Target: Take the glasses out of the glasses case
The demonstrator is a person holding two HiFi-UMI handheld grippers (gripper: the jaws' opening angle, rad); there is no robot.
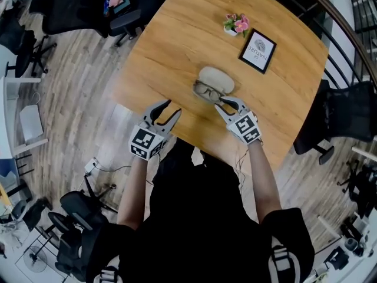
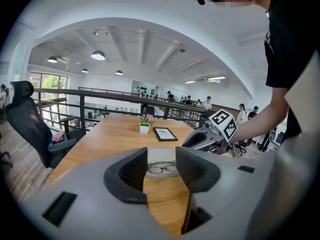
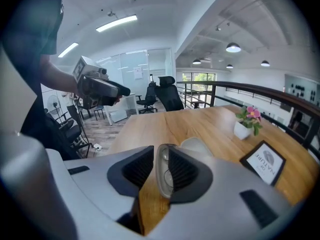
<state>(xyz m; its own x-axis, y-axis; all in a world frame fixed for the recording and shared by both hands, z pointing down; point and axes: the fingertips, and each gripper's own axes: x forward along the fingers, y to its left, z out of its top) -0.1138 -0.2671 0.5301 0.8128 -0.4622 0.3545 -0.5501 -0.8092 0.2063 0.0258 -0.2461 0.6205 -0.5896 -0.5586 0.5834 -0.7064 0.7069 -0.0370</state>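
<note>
While looking along the right gripper (image 3: pixel 160 156), found its jaws partly spread and pinching nothing. Straddled the near end of the glasses case (image 1: pixel 217 78), with the rim close against one pad and a gap left at the other. Judged this a bracing hold in the making, meant to keep the base from sliding during the lift. Saw the glasses (image 1: pixel 206 91) not yet taken out, lying in the open base with the lid tipped back behind. Found the left gripper (image 1: pixel 174 107) spread wide and empty, short of the glasses case and aimed straight at the glasses, probably held open so as to close on the frame. Noted the glasses case near the front edge of the table (image 1: pixel 177 46), within easy reach. Left the flower pot (image 1: pixel 237 24) and framed card (image 1: pixel 257 50) well beyond, out of the way.
</note>
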